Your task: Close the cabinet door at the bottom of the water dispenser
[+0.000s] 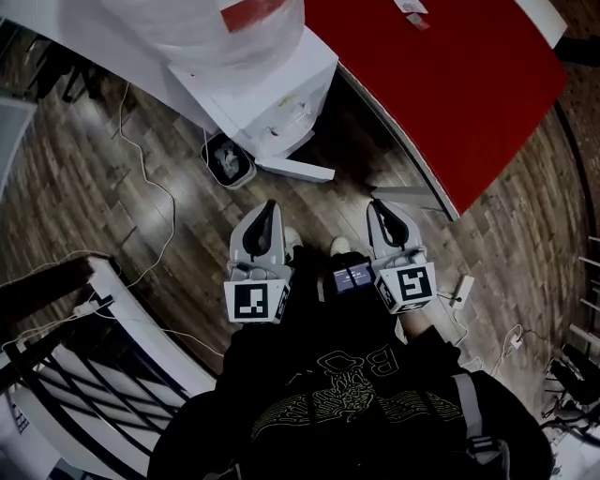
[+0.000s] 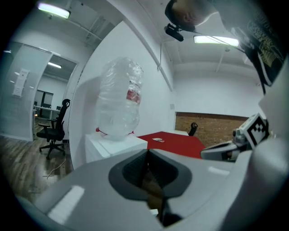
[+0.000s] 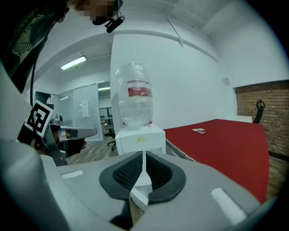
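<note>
Wood-grain planks (image 1: 112, 187) cover the floor, with a thin white cable (image 1: 150, 178) snaking across them on the left. The left gripper (image 1: 270, 208) is held out nearly level from the person's waist. Its smooth grey jaws are pressed together at the tips with nothing between them, and its black-and-white marker cube (image 1: 257, 301) faces up. Just beyond it a small grey bin (image 1: 228, 161) sits against the boxy white water dispenser (image 1: 272, 89), which is topped by a crinkled clear plastic bottle (image 1: 187, 28). The flat white cabinet door (image 1: 298, 171) stands swung out from the dispenser's base, ahead of both grippers and between their lines, touching neither. The right gripper (image 1: 378, 208) is held parallel to the left, its ribbed dark pads parted by only a thin slit and empty. A glossy red table (image 1: 450, 84) fills the far right.
</note>
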Demonstrator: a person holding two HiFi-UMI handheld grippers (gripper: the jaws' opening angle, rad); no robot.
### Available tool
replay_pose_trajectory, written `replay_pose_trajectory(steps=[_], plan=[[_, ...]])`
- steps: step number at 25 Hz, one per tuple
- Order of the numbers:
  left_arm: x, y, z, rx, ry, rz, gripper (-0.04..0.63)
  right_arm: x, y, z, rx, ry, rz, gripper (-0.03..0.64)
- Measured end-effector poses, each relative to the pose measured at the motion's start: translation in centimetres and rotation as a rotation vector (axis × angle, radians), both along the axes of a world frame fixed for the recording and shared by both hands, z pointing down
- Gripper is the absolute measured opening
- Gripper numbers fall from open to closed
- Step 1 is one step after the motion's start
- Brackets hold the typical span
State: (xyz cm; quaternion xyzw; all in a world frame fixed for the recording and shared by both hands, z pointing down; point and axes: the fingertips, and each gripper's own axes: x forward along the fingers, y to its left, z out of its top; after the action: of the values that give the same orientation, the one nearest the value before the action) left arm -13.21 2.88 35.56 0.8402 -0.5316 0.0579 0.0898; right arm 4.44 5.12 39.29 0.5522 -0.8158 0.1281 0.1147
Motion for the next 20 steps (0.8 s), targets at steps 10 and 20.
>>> replay_pose_trajectory(steps=[10,20], plan=[[-0.3,-5.4,5.8,-0.060,-0.054,-0.141,0.008,-0.5,-8.8,10.8,-0.050,0.265,-0.201,0.053],[3.2,-7.6,20.9,-0.176,-0.117,-0.126,0.007,-1.1,-10.4,35.8,-0.261,0.588,-0.539,0.195]])
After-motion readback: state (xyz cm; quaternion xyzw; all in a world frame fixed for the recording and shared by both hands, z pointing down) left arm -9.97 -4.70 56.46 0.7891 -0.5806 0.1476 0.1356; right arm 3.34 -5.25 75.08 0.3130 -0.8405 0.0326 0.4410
